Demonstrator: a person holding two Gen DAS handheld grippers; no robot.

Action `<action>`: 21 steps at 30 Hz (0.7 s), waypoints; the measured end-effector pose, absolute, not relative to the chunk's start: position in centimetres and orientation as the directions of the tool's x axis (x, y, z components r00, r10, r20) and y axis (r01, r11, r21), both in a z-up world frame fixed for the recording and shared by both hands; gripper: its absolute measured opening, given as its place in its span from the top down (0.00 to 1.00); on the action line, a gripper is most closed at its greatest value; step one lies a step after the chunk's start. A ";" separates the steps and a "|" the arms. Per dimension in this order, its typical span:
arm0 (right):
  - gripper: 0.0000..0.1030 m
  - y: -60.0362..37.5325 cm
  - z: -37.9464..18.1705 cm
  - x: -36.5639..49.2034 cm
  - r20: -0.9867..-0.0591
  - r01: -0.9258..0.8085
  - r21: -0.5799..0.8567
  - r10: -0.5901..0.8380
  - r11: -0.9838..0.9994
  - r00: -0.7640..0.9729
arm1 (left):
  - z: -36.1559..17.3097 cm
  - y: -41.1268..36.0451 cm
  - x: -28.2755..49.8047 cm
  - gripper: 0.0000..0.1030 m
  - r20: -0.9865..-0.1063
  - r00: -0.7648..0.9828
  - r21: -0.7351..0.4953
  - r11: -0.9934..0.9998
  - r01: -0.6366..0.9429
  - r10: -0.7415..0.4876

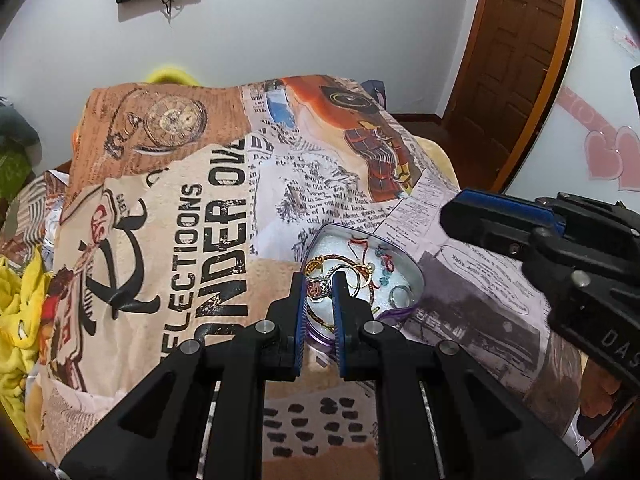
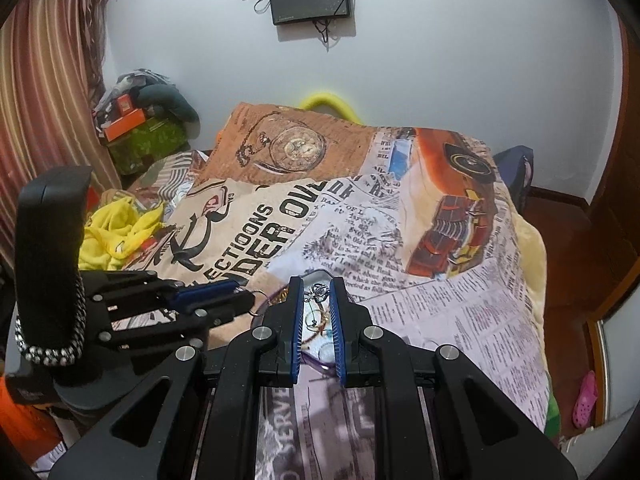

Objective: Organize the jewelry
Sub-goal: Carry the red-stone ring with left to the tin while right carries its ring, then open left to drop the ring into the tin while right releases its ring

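Note:
A heart-shaped tin (image 1: 416, 276) with white padding lies on the printed blanket. It holds a gold bangle (image 1: 320, 260), red cord, teal beads (image 1: 386, 268), a silver ring (image 1: 402, 296) and an ornate silver piece (image 1: 318, 287). My left gripper (image 1: 319, 278) hangs over the tin's left part, shut on a thin silver hoop (image 1: 355, 278). In the right wrist view the hoop (image 2: 257, 292) sticks out of the left gripper's tips (image 2: 250, 300). My right gripper (image 2: 317, 280) is shut and empty, pointing over the tin (image 2: 316, 362). It hovers right of the tin in the left wrist view (image 1: 444, 214).
The newspaper-print blanket (image 1: 200, 220) covers a bed. A silver beaded bracelet (image 2: 48, 356) hangs round the left gripper's handle. Yellow cloth (image 2: 116, 232) and stacked boxes (image 2: 136, 128) lie far left. A wooden door (image 1: 520, 60) stands at the right, with a pink clog (image 2: 584, 400) on the floor.

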State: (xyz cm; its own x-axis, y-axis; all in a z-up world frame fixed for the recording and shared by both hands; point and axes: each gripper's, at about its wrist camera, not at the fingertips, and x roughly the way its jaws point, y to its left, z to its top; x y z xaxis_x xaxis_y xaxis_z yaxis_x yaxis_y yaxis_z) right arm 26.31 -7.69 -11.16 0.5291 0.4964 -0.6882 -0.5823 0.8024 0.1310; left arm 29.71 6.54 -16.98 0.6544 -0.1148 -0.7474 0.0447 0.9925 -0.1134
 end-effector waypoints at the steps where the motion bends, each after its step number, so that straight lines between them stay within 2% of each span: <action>1: 0.89 -7.6 -11.3 26.5 -0.692 -0.583 0.131 0.495 0.802 0.526 | -17.2 6.6 29.9 0.89 -0.750 0.650 -0.123 0.991 0.047 -0.124; 10: 0.89 -6.7 -14.1 28.4 -0.753 -0.580 0.165 0.482 0.798 0.449 | -19.0 6.1 31.5 0.89 -0.779 0.608 -0.129 0.988 0.086 -0.155; 21: 0.89 -5.9 -16.5 29.2 -0.795 -0.580 0.196 0.474 0.791 0.378 | -19.1 7.0 31.7 0.89 -0.771 0.618 -0.140 0.988 0.072 -0.154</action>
State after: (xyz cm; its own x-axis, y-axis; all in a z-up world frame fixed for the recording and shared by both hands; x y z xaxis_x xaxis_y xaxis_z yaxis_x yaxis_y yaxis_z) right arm 29.18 -5.93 -16.48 0.3781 0.4739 -0.7953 -0.5797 0.7910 0.1957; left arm 31.72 6.98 -19.09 0.6182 -0.1544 -0.7707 0.0718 0.9875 -0.1402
